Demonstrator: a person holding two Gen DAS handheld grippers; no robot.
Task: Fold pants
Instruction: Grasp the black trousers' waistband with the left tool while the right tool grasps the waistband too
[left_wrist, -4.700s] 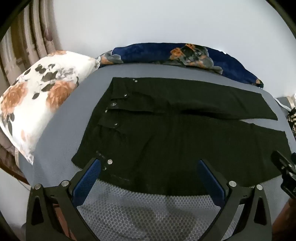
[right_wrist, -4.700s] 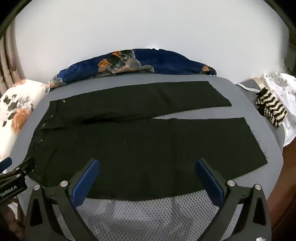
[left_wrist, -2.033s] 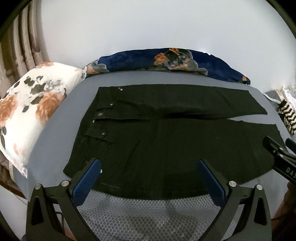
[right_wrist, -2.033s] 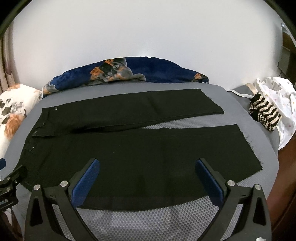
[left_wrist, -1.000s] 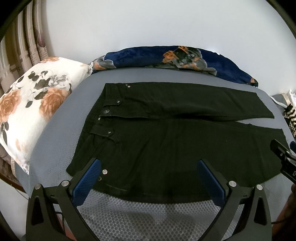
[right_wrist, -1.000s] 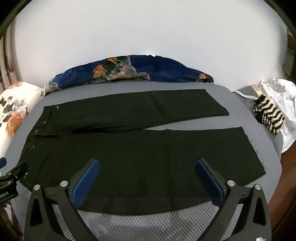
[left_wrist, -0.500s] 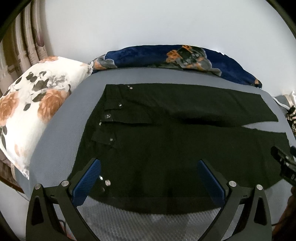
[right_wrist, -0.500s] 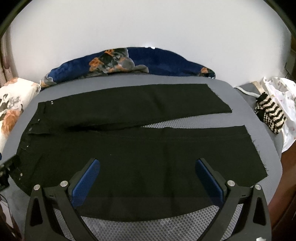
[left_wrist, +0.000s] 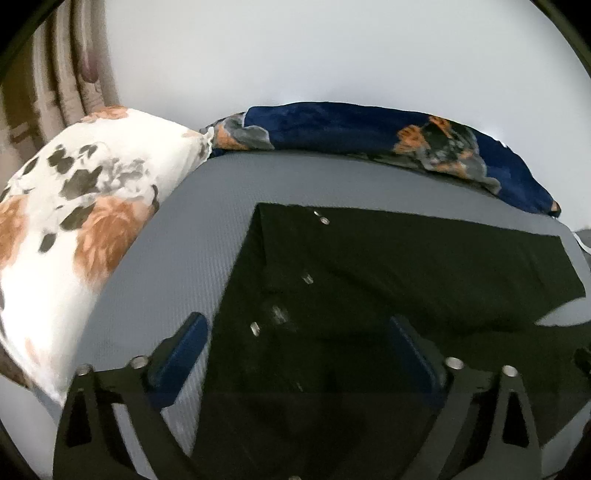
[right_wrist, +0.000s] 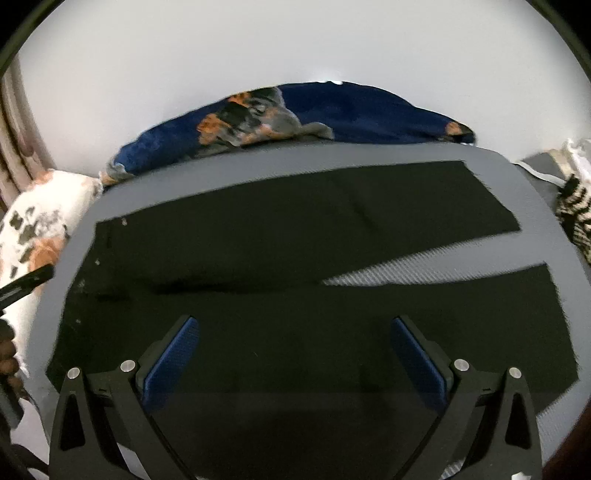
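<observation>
Pants lie flat and unfolded mid-frame; your left gripper is closing over the waistband, your right gripper wide, both empty.

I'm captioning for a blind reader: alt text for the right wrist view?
Black pants lie flat on a grey mattress, legs spread apart rightwards. The open right gripper hovers over the near leg, holding nothing.

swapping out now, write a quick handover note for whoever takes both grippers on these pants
Left gripper: jaws closing, nothing pinched, above the waist end of the black pants.
Right gripper: jaws open, empty, above the near leg.
Pants lie flat on the grey mesh bed surface, legs spread apart, waist towards the white floral pillow.
Done: laid out.
Left: every fold.
</observation>
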